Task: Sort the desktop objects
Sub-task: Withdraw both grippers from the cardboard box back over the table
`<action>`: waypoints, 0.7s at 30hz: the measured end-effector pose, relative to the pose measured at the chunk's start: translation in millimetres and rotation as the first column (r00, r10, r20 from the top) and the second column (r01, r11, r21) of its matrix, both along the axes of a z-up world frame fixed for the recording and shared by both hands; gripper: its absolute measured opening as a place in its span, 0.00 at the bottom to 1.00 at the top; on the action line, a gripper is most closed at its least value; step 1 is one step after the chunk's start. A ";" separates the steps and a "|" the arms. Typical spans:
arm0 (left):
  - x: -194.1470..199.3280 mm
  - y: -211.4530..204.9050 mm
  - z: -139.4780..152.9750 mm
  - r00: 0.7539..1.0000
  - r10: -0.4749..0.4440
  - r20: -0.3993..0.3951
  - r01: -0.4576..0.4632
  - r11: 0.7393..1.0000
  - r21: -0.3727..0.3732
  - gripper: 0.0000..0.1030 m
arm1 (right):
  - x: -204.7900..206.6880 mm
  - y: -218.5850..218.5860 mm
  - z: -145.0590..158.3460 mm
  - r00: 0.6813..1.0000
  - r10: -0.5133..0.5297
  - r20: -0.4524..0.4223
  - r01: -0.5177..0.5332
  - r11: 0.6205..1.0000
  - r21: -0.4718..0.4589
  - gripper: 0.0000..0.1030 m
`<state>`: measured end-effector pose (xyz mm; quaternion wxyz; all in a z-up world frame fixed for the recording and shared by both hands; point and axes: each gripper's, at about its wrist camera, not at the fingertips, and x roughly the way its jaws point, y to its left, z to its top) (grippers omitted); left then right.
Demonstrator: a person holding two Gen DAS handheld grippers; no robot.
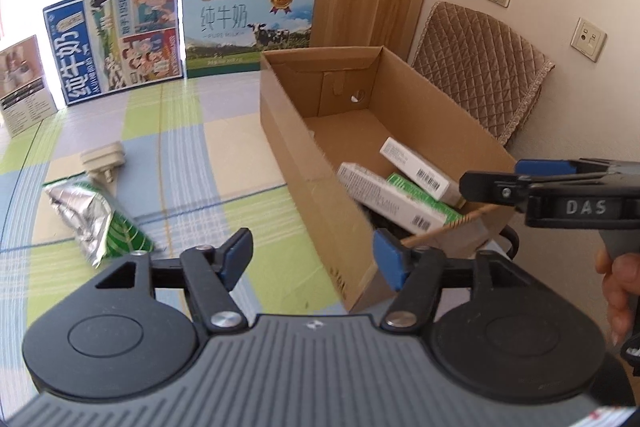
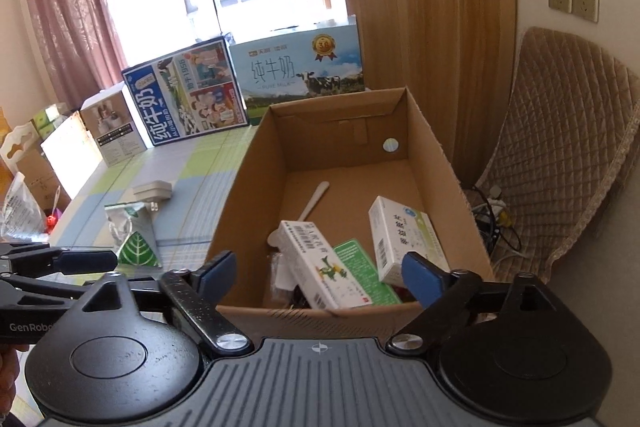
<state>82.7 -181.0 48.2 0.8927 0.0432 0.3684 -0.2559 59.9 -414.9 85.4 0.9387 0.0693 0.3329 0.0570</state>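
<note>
Both claws stood released and empty: left claw (image 1: 314,259), right claw (image 2: 318,273). The foil pouch (image 1: 94,221) lay left of centre on the table (image 1: 248,187), beside the box (image 1: 296,155). Probably light, crinkly and slippery; best pinched at its crimped end.

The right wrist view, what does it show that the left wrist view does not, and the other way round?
Only the right wrist view shows the white plastic spoon on the floor of the cardboard box, the pink curtain and cables beside the box. Only the left wrist view shows a wooden stick in the box. Both show the medicine boxes, the white power adapter and the foil packet on the table.
</note>
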 end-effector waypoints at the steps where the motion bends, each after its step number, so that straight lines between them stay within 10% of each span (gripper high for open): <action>1: -3.0 5.1 -0.2 1.000 0.007 -0.003 -0.007 1.000 -0.002 0.66 | -3.0 3.8 0.7 1.000 0.007 -0.002 -0.007 1.000 -0.003 0.89; 21: -43.4 121.9 13.1 0.988 0.152 0.022 -0.153 0.988 0.026 0.86 | -36.6 96.0 19.3 0.990 0.139 0.020 -0.139 0.990 -0.023 0.95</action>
